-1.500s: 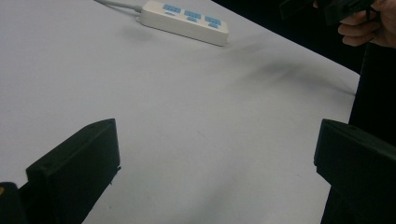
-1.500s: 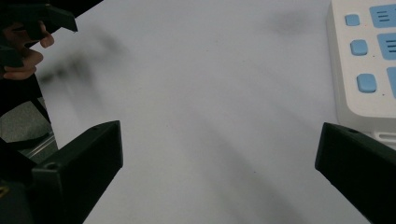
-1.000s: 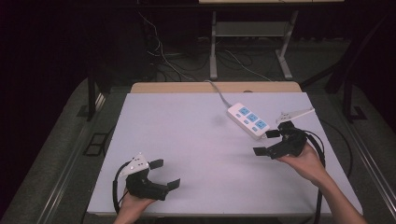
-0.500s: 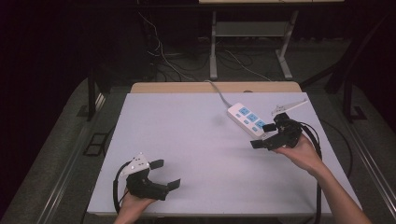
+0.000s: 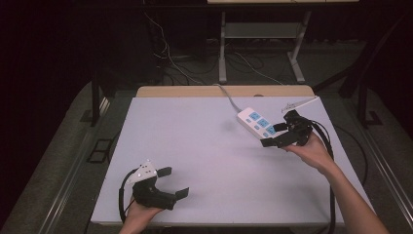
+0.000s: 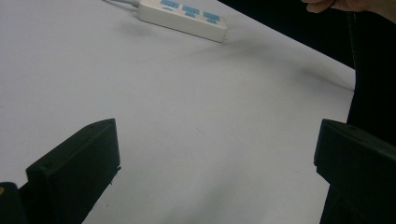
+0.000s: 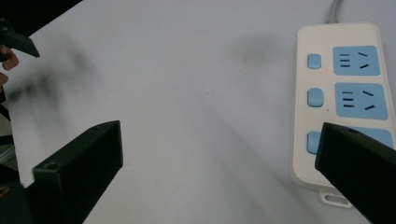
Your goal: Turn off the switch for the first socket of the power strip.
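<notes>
We hold the right tool [image 5: 274,135] with its jaws spread wide and empty, low over the bench [image 5: 204,146] near its right edge. In the right gripper view one jaw overlaps the near end of the power strip [image 7: 343,112] and the other stands over bare bench surface, so the tool is beside the strip and not closed on it; whether a jaw touches it we cannot tell.

There is one power strip, white, lying flat near the far right corner of the bench. Its long axis runs diagonally, from the far edge toward the right edge. The end with the grey cord [image 5: 228,95] points toward the far edge, and the cord runs off over that edge. We count three blue sockets in a row along it, and three small blue buttons beside them.

Our left tool [image 5: 175,181] rests near the near left corner, jaws also wide and empty, well apart from the strip.
</notes>
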Tool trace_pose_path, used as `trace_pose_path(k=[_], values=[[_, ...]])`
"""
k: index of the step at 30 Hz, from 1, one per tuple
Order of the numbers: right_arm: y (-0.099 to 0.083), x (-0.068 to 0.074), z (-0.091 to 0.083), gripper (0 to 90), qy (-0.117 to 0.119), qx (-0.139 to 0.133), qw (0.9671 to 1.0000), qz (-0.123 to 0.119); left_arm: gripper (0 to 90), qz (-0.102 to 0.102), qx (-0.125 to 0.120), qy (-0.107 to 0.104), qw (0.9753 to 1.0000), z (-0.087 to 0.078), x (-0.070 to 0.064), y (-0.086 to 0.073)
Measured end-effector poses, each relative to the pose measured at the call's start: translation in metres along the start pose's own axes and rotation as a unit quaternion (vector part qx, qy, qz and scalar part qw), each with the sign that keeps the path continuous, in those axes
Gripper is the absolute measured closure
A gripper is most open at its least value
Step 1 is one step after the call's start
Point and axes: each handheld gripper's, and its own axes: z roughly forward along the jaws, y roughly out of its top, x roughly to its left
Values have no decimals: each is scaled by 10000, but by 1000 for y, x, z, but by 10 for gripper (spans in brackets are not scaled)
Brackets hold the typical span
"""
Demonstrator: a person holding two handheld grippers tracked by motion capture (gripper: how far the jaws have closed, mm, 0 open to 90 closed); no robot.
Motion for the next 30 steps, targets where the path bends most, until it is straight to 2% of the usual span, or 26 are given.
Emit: trace_pose_path(k=[9, 25, 30], values=[[10, -12, 5, 6, -52, 33, 9999, 83, 0, 3, 11, 3, 10000, 0, 0, 0], [34, -24, 10, 6, -146, 88, 9998, 100, 0, -8, 1, 6, 10000, 0, 0, 0], [42, -29, 10, 6, -163, -1, 9998, 151, 0, -8, 2, 10, 10000, 0, 0, 0]])
